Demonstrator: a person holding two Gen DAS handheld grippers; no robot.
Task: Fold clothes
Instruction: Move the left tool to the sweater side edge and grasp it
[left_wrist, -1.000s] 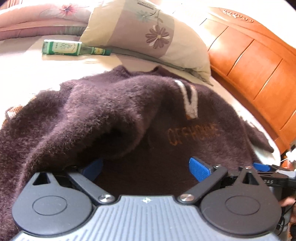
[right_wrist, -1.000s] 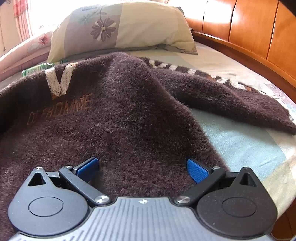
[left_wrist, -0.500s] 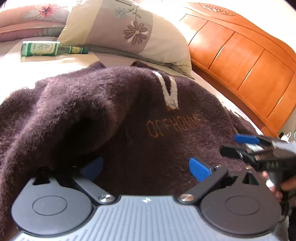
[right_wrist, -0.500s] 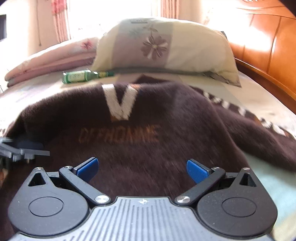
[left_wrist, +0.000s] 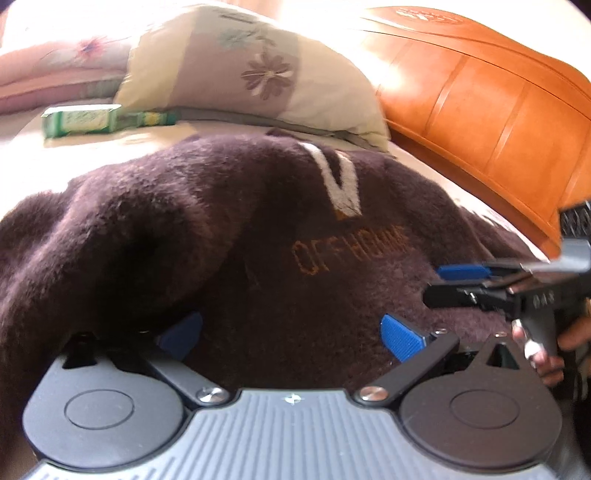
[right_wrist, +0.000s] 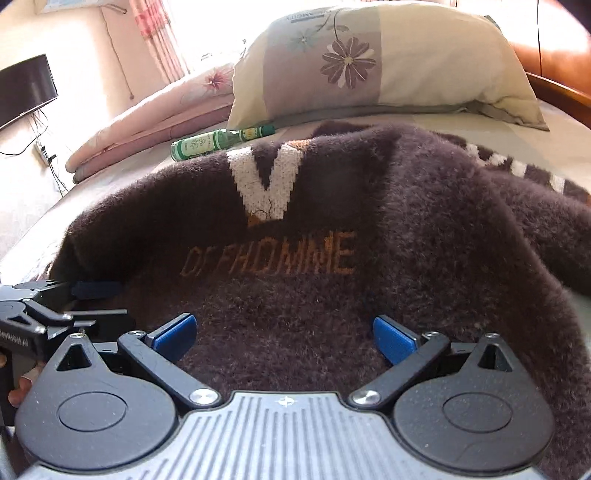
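Clearly the bed (right_wrist: 517, 133) carries the fuzzy dark brown sweater (right_wrist: 295, 302), which lies just in front of the flowered pillow (right_wrist: 388, 62), bunched into soft humps. Both the left gripper (left_wrist: 291, 332) and the right gripper (right_wrist: 284, 334) have jaws wide, holding nothing, above the hem. I would pinch the thick pile deep and evenly. A green glass bottle (right_wrist: 218, 142) lies beside the pillow.

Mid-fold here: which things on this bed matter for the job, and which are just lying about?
For the job:
- brown sweater, spread on the bed
- left tongs, open at its near edge
- right tongs, open at its near edge

Lying about:
- green bottle, on its side beyond the sweater
- floral pillow
- folded pink quilt
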